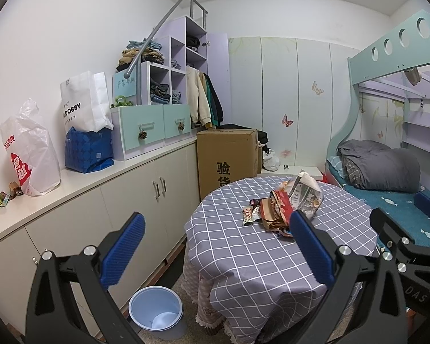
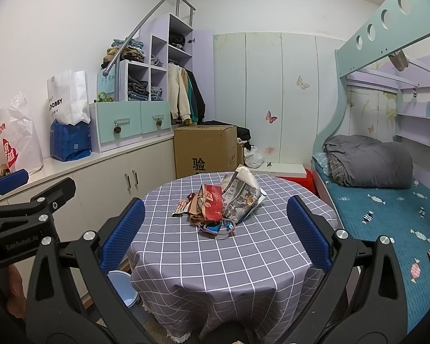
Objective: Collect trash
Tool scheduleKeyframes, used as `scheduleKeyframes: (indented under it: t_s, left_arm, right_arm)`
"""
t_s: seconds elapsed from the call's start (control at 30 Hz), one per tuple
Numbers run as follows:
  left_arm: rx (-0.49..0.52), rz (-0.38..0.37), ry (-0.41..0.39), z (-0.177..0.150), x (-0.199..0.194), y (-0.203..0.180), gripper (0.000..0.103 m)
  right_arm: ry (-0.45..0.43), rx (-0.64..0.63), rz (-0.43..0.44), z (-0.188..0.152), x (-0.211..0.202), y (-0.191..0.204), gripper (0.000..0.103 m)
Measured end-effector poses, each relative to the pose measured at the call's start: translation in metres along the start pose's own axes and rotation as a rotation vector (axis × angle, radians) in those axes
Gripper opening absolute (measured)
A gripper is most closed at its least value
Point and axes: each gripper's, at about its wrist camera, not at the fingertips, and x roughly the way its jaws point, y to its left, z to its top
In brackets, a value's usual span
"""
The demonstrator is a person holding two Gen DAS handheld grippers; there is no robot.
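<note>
Hovering wide open and empty, the left gripper (image 1: 216,239) and right gripper (image 2: 215,226) faced loose snack wrappers (image 2: 215,206) at twelve o'clock on the checked tablecloth (image 2: 243,258), which a careless pinch might snag, scattering light pieces wide of the bin (image 1: 156,312) at seven o'clock.

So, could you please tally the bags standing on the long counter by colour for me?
White: 2, the plastic bag and the paper bag
Blue: 1, the blue bag under the paper one
Total: 3 bags on the counter
</note>
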Motion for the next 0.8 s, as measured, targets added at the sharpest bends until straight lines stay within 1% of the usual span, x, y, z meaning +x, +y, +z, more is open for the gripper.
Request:
scheduleKeyframes:
  t_s: [0.53, 0.8]
  left_arm:
    - [0.006, 0.003, 0.009, -0.009, 0.003, 0.005, 0.099]
    - [0.008, 0.004, 0.012, -0.01, 0.005, 0.001, 0.099]
  right_arm:
    - [0.014, 0.003, 0.005, -0.015, 0.002, 0.003, 0.097]
    - [0.019, 0.005, 0.006, -0.014, 0.002, 0.002, 0.097]
